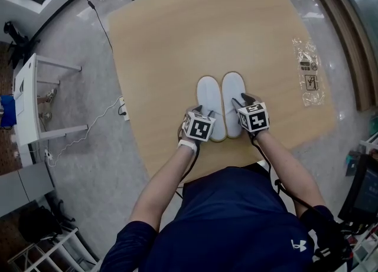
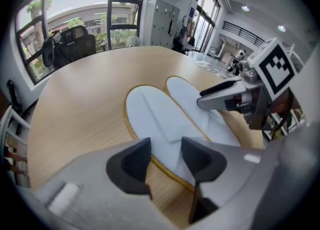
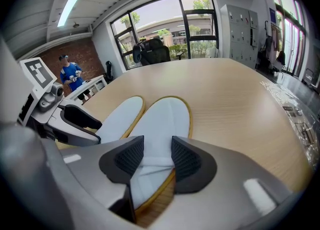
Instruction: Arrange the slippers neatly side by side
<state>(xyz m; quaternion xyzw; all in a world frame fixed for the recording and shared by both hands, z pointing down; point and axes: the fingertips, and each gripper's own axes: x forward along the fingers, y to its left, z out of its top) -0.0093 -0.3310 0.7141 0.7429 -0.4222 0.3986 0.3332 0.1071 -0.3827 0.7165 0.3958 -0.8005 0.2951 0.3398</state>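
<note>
Left gripper [image 2: 165, 156] and right gripper [image 3: 152, 156] both unclenched, jaws straddling the heel ends of left slipper [image 1: 209, 107] and right slipper [image 1: 233, 101], no visible pinch. Pair lies touching, mid-frame on wooden table [image 1: 177, 41]. Likely final alignment; next, lift clear without nudging.

White brand logo [image 1: 298, 245], two crossed arcs, on the navy shirt [image 1: 236, 223], well below the slippers [image 1: 221, 105]. Black printing and symbols on the clear plastic bag [image 1: 308, 71] right of the slippers, too small to read. Nothing else legible.
</note>
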